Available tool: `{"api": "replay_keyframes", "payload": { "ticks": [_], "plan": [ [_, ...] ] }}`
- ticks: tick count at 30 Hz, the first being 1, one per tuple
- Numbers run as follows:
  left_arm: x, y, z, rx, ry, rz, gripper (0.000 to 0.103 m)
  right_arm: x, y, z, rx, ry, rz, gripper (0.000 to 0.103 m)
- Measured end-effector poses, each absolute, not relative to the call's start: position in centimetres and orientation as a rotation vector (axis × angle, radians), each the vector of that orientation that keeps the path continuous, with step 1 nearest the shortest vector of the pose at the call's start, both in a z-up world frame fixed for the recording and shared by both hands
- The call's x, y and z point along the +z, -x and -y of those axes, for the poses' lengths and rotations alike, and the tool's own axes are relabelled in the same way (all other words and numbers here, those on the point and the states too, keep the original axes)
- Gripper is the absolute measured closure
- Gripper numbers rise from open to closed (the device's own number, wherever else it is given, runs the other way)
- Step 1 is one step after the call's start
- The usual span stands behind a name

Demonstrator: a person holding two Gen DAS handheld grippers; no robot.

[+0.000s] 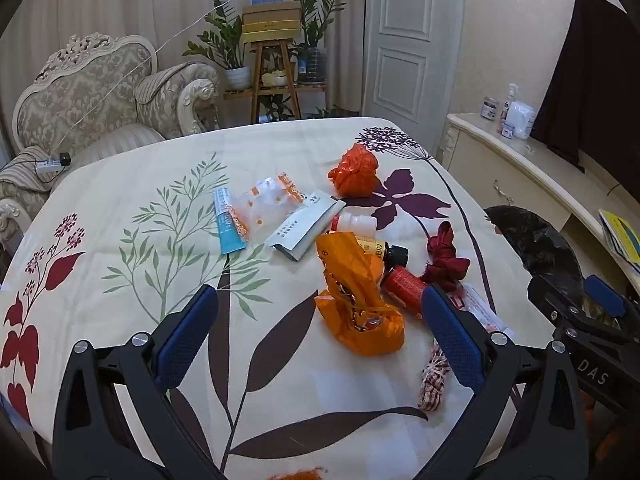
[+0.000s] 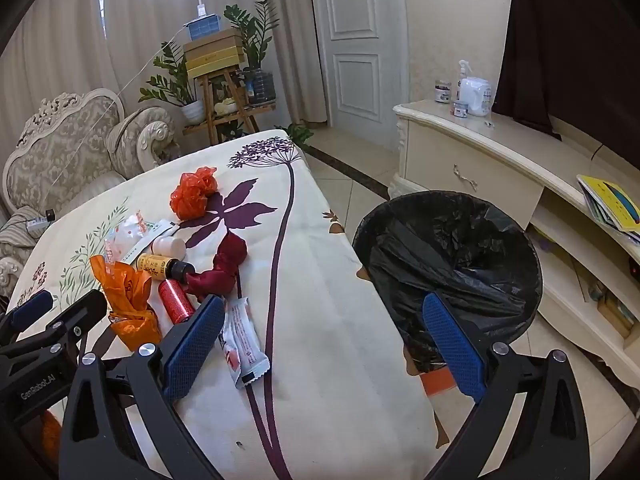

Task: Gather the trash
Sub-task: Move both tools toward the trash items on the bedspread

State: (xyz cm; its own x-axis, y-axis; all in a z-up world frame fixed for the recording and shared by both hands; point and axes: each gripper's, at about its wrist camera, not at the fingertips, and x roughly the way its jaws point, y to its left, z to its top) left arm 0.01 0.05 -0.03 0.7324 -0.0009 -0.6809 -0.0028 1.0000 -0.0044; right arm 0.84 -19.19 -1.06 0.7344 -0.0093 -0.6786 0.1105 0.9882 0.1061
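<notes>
Trash lies on a floral tablecloth (image 1: 120, 208): an orange plastic bag (image 1: 356, 304), a crumpled orange-red bag (image 1: 354, 172), a blue tube (image 1: 230, 224), a clear wrapper (image 1: 264, 204), a white sachet (image 1: 306, 226), a white bottle (image 1: 358, 223), a yellow bottle (image 1: 380, 250), a red can (image 1: 404, 286), red cloth (image 1: 444, 258) and a checked ribbon (image 1: 434, 376). My left gripper (image 1: 320, 312) is open and empty above the orange bag. My right gripper (image 2: 324, 320) is open and empty over the table's right edge, beside a white snack wrapper (image 2: 242, 340). A black-lined bin (image 2: 448, 260) stands on the floor to the right.
An ornate armchair (image 1: 88, 92) stands behind the table on the left. A plant stand with boxes (image 1: 272, 40) and a white door (image 1: 404, 36) are at the back. A cream cabinet (image 2: 480, 168) with bottles runs along the right wall beside the bin.
</notes>
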Motion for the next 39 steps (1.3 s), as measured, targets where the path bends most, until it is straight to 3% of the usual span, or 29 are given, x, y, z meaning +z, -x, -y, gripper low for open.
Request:
{"api": "replay_keyframes", "payload": {
  "ticks": [39],
  "plan": [
    [-0.8, 0.0, -0.7, 0.008, 0.005, -0.773, 0.004, -0.7, -0.7, 19.5, -0.076, -0.127, -0.742, 0.006]
  ]
}}
